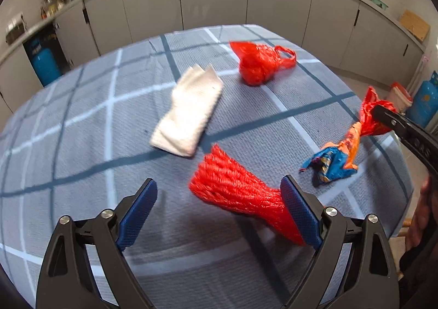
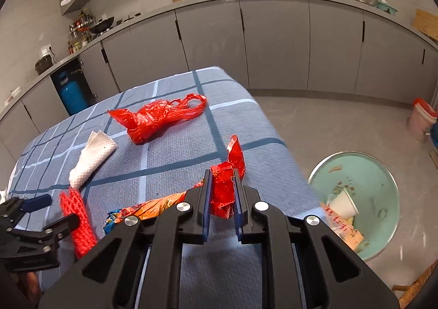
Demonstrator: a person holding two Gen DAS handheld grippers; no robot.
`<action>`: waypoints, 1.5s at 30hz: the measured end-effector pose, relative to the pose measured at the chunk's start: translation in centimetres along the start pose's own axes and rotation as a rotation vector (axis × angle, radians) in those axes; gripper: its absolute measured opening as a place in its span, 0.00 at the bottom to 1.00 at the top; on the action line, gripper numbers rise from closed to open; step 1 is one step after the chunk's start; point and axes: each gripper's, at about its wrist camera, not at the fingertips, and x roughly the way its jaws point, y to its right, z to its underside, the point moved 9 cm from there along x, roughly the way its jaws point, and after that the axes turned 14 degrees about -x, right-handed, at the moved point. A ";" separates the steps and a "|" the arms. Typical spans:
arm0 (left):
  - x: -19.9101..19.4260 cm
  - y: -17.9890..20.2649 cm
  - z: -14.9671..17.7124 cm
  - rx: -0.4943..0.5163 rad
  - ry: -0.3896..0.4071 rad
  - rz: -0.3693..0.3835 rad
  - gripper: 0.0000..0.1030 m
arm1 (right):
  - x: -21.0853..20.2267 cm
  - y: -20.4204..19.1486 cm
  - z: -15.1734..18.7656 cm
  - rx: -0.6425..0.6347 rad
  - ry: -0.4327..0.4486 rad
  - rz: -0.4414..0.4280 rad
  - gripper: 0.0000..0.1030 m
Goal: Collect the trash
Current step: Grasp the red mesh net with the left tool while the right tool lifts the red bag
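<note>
My right gripper [image 2: 222, 194] pinches the snack wrapper [image 2: 225, 191] for the bin [image 2: 383, 172]; my left gripper [image 1: 219, 199], wide open, straddles the red mesh bag [image 1: 232, 185], ungripped.

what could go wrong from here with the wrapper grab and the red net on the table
1. The right gripper pinches only the red end of the snack wrapper; the long tail lying on the table could drag or tear free on the way to the bin.
2. The open left gripper has the red mesh net against one pad only, so closing may push it aside.
</note>
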 end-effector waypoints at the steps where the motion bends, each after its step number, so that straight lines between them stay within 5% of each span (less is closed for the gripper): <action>1: 0.2 0.1 0.1 -0.008 -0.010 0.005 0.86 | -0.2 0.2 0.2 0.002 0.004 -0.001 0.15; 5: 0.8 1.2 0.4 -0.006 -0.040 0.029 0.69 | -0.4 0.8 0.8 0.014 0.005 -0.007 0.15; 12: 0.8 3.8 0.6 0.050 -0.059 0.083 0.20 | -0.8 1.5 1.2 0.028 0.020 -0.013 0.15; 24: -1.5 5.0 -2.6 0.142 0.064 0.048 0.18 | -3.2 2.4 -0.7 0.034 0.090 -0.005 0.15; 45: -2.2 11.9 -5.6 0.275 0.143 0.097 0.18 | -6.5 8.9 -1.7 0.100 0.154 0.092 0.15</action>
